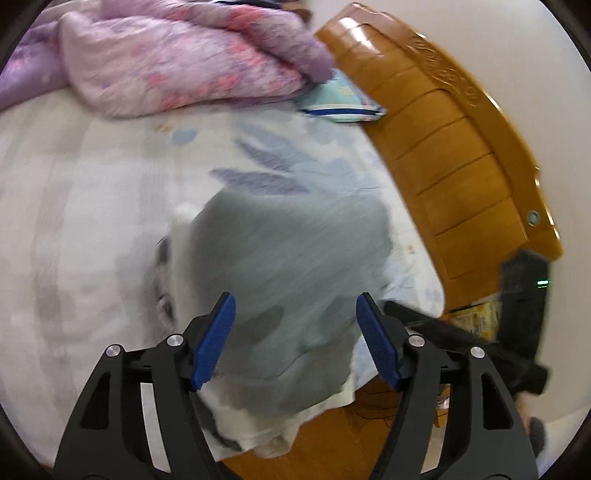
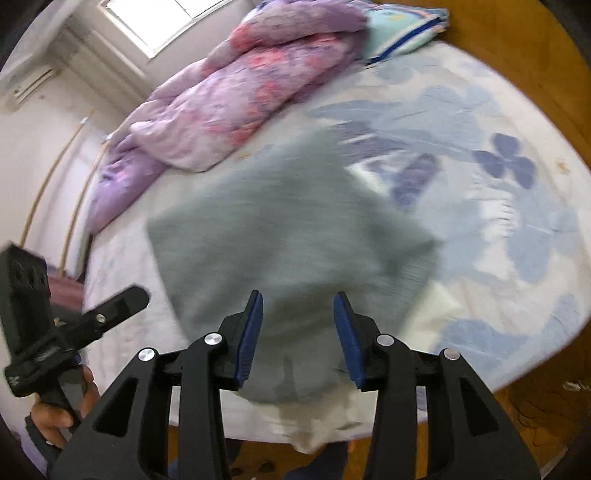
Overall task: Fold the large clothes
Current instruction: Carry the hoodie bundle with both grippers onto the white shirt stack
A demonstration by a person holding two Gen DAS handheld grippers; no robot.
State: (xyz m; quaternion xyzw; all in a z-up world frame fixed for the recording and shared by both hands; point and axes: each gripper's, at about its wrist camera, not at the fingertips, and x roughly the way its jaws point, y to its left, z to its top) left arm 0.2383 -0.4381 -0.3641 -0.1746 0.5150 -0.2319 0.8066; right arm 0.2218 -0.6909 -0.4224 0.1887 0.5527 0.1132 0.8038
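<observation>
Grey garment (image 1: 291, 266) lies in a folded heap on the bed (image 1: 74, 206), at the near edge, part of it hanging over the side. A white layer (image 1: 181, 236) shows under its left edge in the left wrist view, and more white hangs below it at the bed edge (image 2: 317, 424). Both views are motion-blurred, so the fold lines are hard to read.

Left gripper (image 1: 295, 332): jaws wide apart, blue pads clear of the cloth, nothing between them. It hangs over the near part of the garment, pointing down at it.

Right gripper (image 2: 297, 332): jaws parted, narrower gap than the left, nothing pinched. It's also above the near end of the garment.

The right wrist view shows the left gripper at frame left, with the person's hand (image 2: 55, 413) on its handle. The left wrist view shows the right gripper (image 1: 517, 314) at frame right, past the bed corner.

Purple quilt (image 2: 221, 99) is bunched at the far side of the bed, well apart from the garment. Pillow (image 2: 402, 26) is beside it. Wooden headboard (image 1: 443, 147) runs along the right side.
</observation>
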